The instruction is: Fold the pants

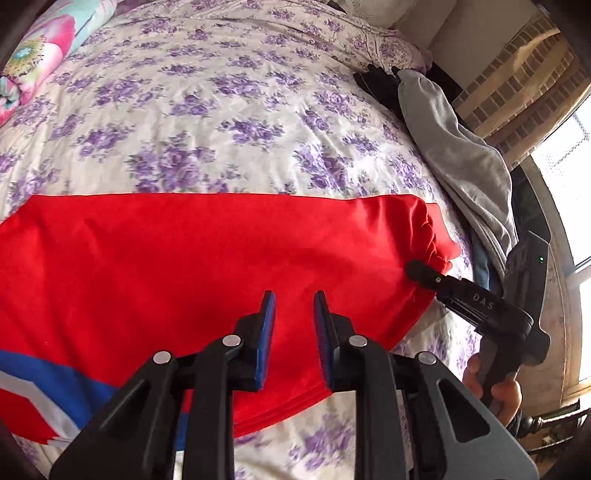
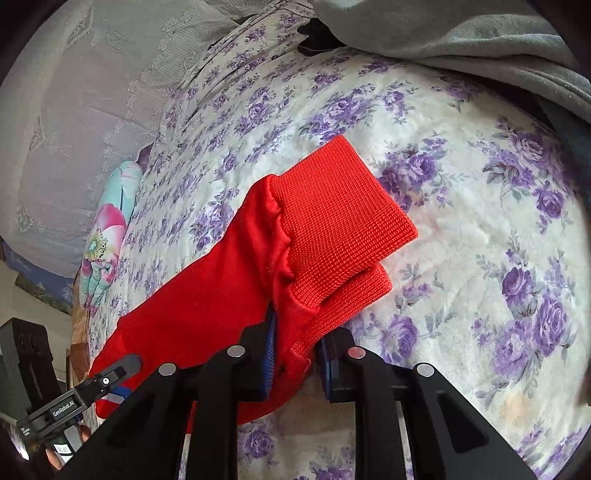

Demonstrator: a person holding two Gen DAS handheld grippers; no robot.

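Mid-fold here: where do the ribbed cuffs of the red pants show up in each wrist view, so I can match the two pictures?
Left wrist view: the ribbed cuffs sit at right of centre, bunched at the end of the red pants, just above the right gripper.
Right wrist view: the cuffs fill the centre, stacked, just beyond the right gripper, which pinches the red fabric.
Shared landmark: the grey garment on the purple-flowered bedspread.

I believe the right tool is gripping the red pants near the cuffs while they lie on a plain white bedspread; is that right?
Not quite: the bedspread is white with purple flowers, not plain, as the right wrist view shows. The rest holds: the right tool is gripping the red pants near the cuffs.
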